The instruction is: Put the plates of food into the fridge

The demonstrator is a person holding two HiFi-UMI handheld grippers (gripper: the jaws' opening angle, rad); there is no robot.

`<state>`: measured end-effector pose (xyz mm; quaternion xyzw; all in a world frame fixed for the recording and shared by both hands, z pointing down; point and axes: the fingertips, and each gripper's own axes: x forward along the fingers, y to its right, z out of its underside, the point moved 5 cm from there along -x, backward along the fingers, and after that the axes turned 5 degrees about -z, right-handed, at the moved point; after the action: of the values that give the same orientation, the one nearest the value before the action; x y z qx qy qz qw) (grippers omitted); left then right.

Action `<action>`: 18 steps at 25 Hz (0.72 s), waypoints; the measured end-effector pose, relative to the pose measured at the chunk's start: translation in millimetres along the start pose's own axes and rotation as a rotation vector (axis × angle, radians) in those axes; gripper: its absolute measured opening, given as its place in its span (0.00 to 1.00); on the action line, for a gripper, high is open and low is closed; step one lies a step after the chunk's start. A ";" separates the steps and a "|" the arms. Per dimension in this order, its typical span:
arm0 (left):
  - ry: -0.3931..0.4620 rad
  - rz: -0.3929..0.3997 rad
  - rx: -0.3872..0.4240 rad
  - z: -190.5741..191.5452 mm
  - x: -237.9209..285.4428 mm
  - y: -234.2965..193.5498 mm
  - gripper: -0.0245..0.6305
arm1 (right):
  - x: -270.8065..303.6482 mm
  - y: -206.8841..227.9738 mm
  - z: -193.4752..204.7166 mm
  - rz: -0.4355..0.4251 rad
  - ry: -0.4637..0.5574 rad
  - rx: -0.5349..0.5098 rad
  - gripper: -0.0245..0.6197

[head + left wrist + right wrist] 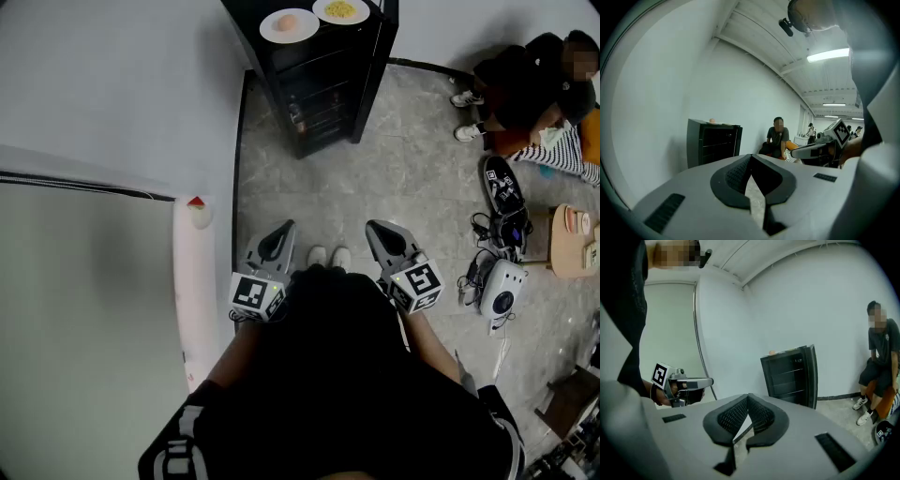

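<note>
A plain white wall [112,84] fills the ten o'clock side and meets a grey marbled tile floor [375,178] along a dark skirting strip [236,159]. At eight o'clock stands a pale greenish panel [84,356], with a white roll [194,300] leaning just beside it. Over at three o'clock sits a low wooden table [562,246]. Overhead, a fluorescent strip light [828,55] glows on the white beamed ceiling [754,33].

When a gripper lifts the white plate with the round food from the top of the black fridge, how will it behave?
The white plate looks rigid and shallow, so it probably will not bend, but its smooth rim may slip. The round food lies loose and could roll off if the plate tilts.
</note>
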<state>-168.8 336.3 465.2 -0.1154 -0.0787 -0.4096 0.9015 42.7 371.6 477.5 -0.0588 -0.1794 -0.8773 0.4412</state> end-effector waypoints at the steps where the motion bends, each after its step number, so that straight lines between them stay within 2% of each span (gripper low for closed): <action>1: 0.000 0.005 -0.001 2.0 -0.4 0.2 0.07 | -0.4 -1.0 0.3 -0.001 0.002 -0.002 0.08; 6: 0.008 0.011 0.010 -0.2 6.5 5.2 0.07 | -3.0 4.8 -3.9 0.000 0.012 -0.012 0.08; 10: 0.010 -0.030 0.022 -3.6 13.6 14.9 0.07 | -10.5 13.8 -0.8 -0.018 0.011 0.012 0.08; 13: 0.020 -0.057 0.021 -9.7 21.5 22.4 0.07 | -17.8 26.7 -4.9 -0.047 0.055 0.043 0.08; 18: 0.014 -0.082 0.037 -8.7 23.2 28.0 0.07 | -23.5 43.8 3.3 -0.040 0.058 0.082 0.08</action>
<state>-132.1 335.1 458.3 -0.0924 -0.0846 -0.4454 0.8865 91.5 366.6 485.9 -0.0117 -0.2035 -0.8792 0.4306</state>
